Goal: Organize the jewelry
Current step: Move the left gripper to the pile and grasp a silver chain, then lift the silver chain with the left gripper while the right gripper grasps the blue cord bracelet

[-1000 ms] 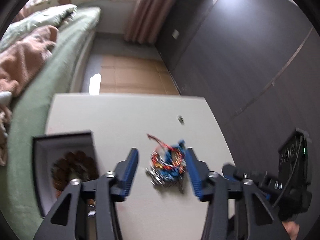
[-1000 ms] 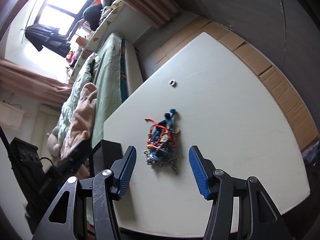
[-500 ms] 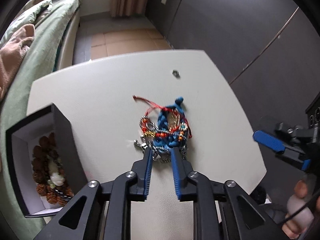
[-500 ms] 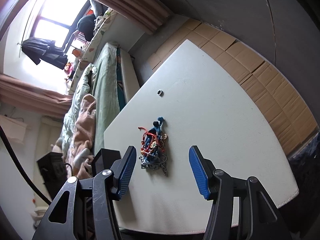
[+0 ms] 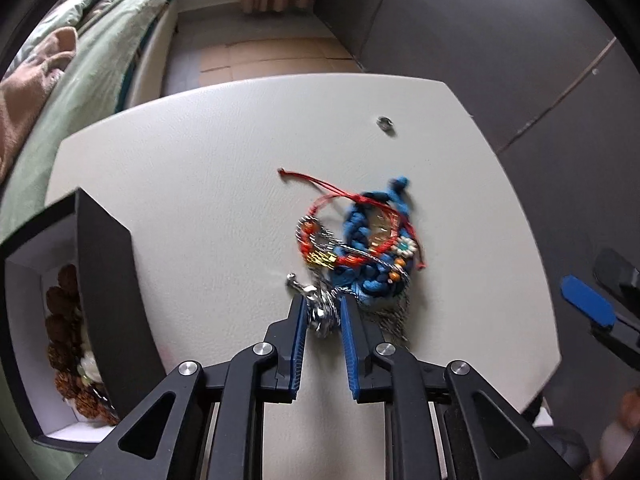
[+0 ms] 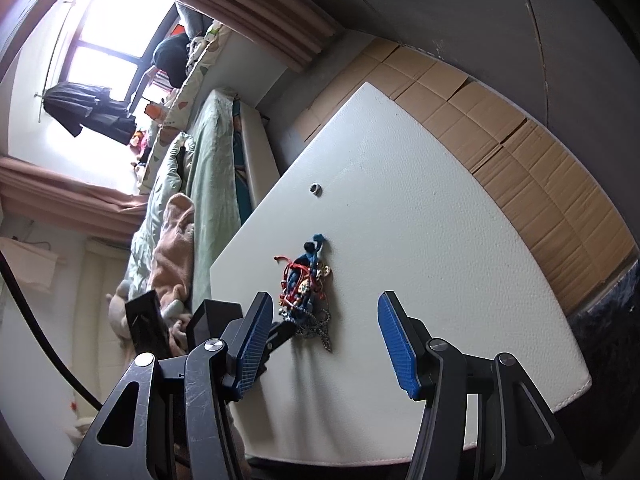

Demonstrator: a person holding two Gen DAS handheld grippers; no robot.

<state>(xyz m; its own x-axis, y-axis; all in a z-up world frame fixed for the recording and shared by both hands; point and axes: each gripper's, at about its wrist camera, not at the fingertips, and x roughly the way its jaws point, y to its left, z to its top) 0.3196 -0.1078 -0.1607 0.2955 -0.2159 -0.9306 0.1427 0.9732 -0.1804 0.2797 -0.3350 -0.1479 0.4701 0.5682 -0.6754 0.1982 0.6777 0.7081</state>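
A tangled jewelry pile (image 5: 360, 240) of blue braid, red cord, beads and silver chain lies mid-table, also visible as the pile (image 6: 306, 288) in the right wrist view. My left gripper (image 5: 323, 308) points steeply down at the pile's near edge, shut on a silver chain piece (image 5: 320, 314) pinched between its blue pads. The left gripper's tips (image 6: 286, 328) touch the pile's near end. My right gripper (image 6: 325, 300) hovers open above the near table edge, nothing between its fingers; one blue pad (image 5: 586, 300) shows at the right.
A small silver ring (image 5: 385, 123) lies alone farther back on the white table (image 5: 200, 180). An open black box (image 5: 104, 280) holding brown beads (image 5: 66, 320) stands at the left edge. A bed (image 6: 208, 168) runs along the table's far side.
My left gripper came down onto the pile's near edge and its jaws narrowed from wide apart to pinching the silver chain piece. The right gripper stayed open and drifted only slightly.
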